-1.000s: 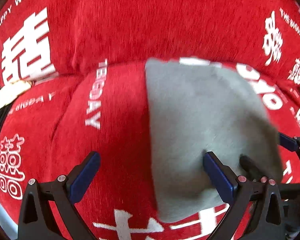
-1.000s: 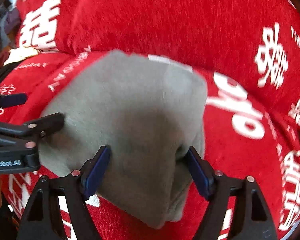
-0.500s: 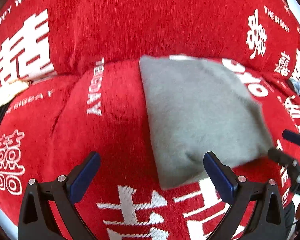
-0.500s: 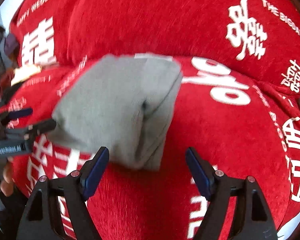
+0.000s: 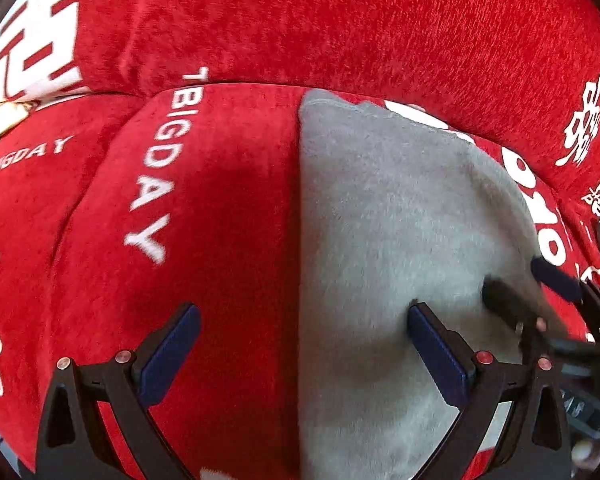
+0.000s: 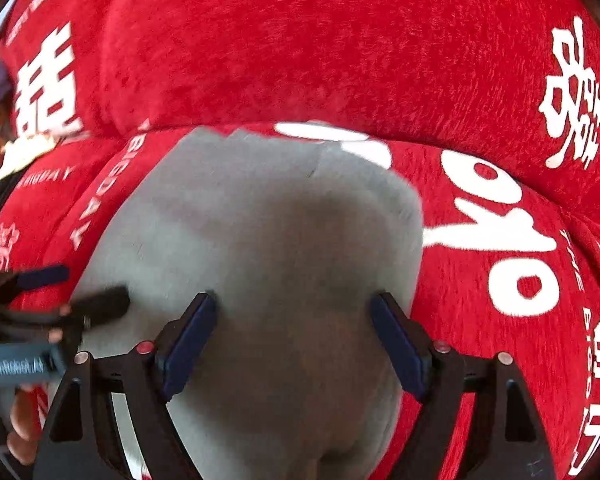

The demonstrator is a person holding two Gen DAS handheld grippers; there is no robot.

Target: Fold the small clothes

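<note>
**couchfolder:** Red wedding-print sofa cover (image 5: 228, 208) again, white lettering everywhere. Both tools have dropped back down close to the cloth compared with half a second ago, when they were pulled off and it lay alone on the cushion.

**gripnerd:** Are they holding anything?

**couchfolder:** Nope. Left tool (image 5: 304, 344) has its fingers spread, the left edge of the grey garment (image 5: 400, 220) running up between them. Right tool (image 6: 292, 340) is spread too, straddling the near bulge of the garment (image 6: 268, 240).

**gripnerd:** So another fold or a tidy-up coming, I guess.

**couchfolder:** Probably. It's a fuzzy grey folded rectangle, straight left edge, lumpy near the right tool, far end reaching the backrest crease.
</note>
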